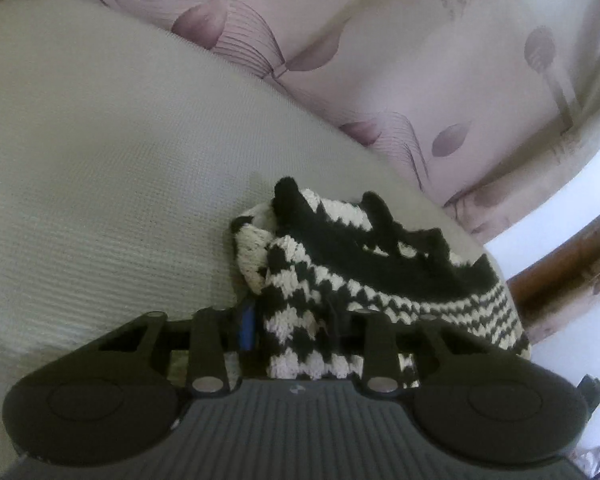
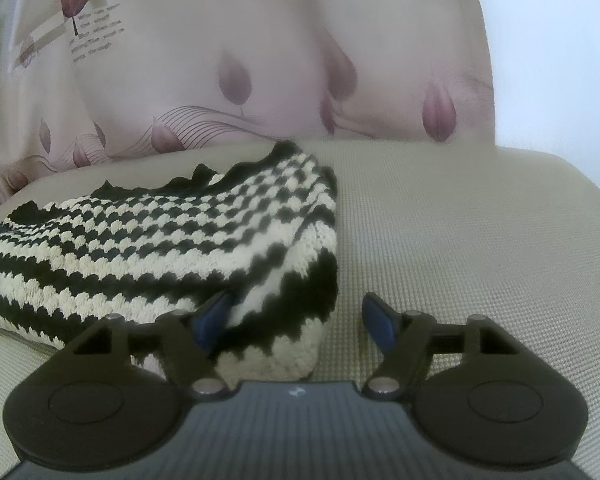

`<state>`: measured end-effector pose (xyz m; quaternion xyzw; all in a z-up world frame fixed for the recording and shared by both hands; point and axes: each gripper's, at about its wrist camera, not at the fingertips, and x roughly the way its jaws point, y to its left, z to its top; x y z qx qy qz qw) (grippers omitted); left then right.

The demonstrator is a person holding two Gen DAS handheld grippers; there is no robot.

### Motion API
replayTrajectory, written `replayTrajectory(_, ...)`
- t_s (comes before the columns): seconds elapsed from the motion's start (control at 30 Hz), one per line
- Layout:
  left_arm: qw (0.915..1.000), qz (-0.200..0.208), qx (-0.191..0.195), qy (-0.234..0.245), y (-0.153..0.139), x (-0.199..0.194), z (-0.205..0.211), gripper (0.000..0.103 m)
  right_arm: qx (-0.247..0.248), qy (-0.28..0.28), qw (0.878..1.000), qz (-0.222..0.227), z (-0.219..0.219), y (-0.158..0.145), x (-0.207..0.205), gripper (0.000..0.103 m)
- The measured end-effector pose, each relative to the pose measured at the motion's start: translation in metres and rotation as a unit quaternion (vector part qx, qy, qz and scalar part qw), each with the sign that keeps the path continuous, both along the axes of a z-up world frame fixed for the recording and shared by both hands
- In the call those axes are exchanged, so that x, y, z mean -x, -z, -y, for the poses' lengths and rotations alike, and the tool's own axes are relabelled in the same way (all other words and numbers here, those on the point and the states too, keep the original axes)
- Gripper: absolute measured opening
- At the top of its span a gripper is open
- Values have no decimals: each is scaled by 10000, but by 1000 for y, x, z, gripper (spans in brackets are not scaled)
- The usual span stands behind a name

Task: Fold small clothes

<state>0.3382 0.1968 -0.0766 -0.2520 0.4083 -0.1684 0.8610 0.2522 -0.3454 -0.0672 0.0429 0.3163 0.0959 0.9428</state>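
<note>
One knit garment [image 2: 172, 236], black-and-cream checks and stripes w/ black scalloped edge, lies folded on a beige woven cushion [image 2: 480, 248]. One floral curtain [image 2: 260, 60] hangs at far side. Right gripper [image 2: 296, 322]: jaws spread apart, released; left blue pad [image 2: 212, 320] touches garment's near right corner, right pad rests over bare cushion. Left gripper [image 1: 300, 332]: knit bunched betw. its fingers, but whether clenched cannot be told. One brown wooden frame piece [image 1: 572, 264] at right edge, left wrist view.
</note>
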Motion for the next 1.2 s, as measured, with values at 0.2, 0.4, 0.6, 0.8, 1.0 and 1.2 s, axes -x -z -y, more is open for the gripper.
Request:
replayTrajectory(0.2,9990,116,425,-72,13,-6,-1,33,28,1,10000,9,-1,0,1,74)
replayTrajectory(0.4,9951,521,-831,-113,0,7,32,21,71,37,10000,8,-2,0,1,77)
replayTrajectory(0.6,9771,807,-1965,-106,-7,16,59,18,166,87,9998,30,-4,0,1,81)
replayTrajectory(0.8,9716,786,-2226,-137,-4,17,56,18,230,117,9997,31,-5,0,1,84)
replayTrajectory(1.0,9657,738,-2483,-151,-6,16,65,18,269,243,9993,-41,-4,1,-2,92)
replayTrajectory(1.2,9651,617,-2542,-139,-8,13,66,18,274,243,9993,1,-4,0,-1,93)
